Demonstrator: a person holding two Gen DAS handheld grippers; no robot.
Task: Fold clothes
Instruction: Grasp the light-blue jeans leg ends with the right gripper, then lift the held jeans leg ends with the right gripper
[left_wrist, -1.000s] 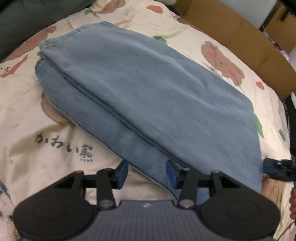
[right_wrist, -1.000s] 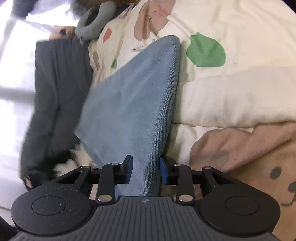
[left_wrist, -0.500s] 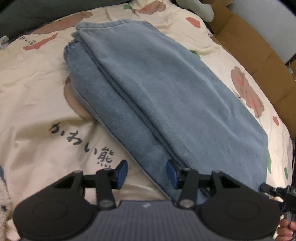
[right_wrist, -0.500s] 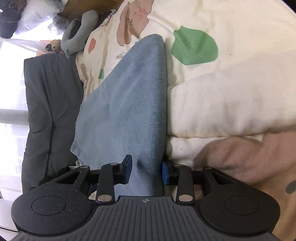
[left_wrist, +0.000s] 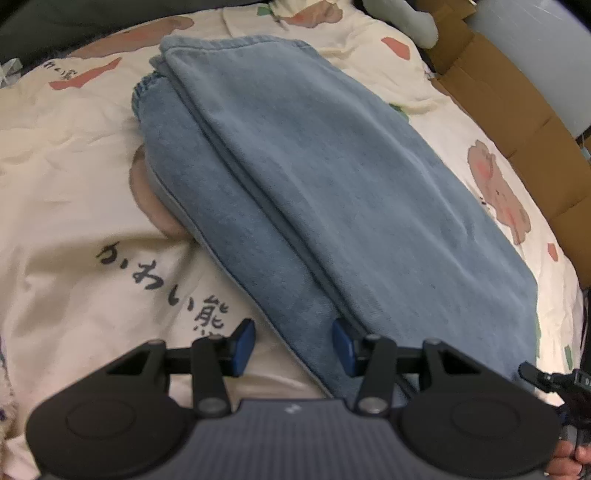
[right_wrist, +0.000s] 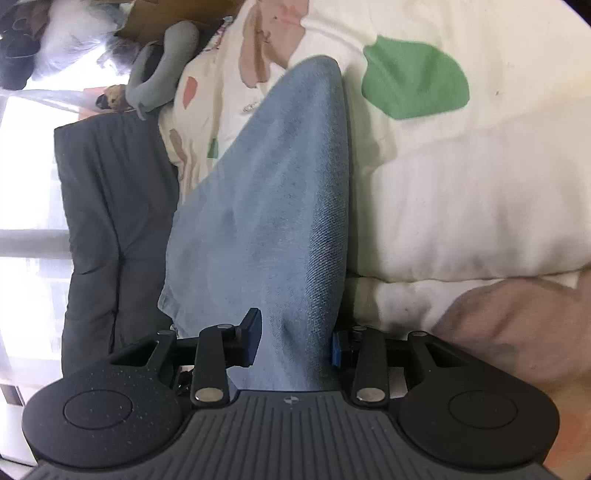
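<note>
A folded blue denim garment (left_wrist: 332, 166) lies in layers on a cream bedspread (left_wrist: 74, 184) printed with bears. My left gripper (left_wrist: 292, 345) hovers at its near edge, open. The garment's lower layer runs between the jaws, and the right fingertip (left_wrist: 341, 347) sits at the seam between layers. In the right wrist view, the garment (right_wrist: 280, 192) stretches away from my right gripper (right_wrist: 293, 343). That gripper's jaws are opening, but the bunched end still fills the gap and touches both pads.
Brown cardboard (left_wrist: 517, 96) lines the bed's far right side. A dark grey cushion (right_wrist: 103, 221) and a grey plush toy (right_wrist: 162, 70) lie beyond the garment in the right wrist view. A hand (left_wrist: 569, 454) shows at the left wrist view's lower right corner.
Both grippers sank toward the bed and rolled a little, so the garment now lies flatter and more lengthwise in view. The right jaws have parted slightly around the cloth.
</note>
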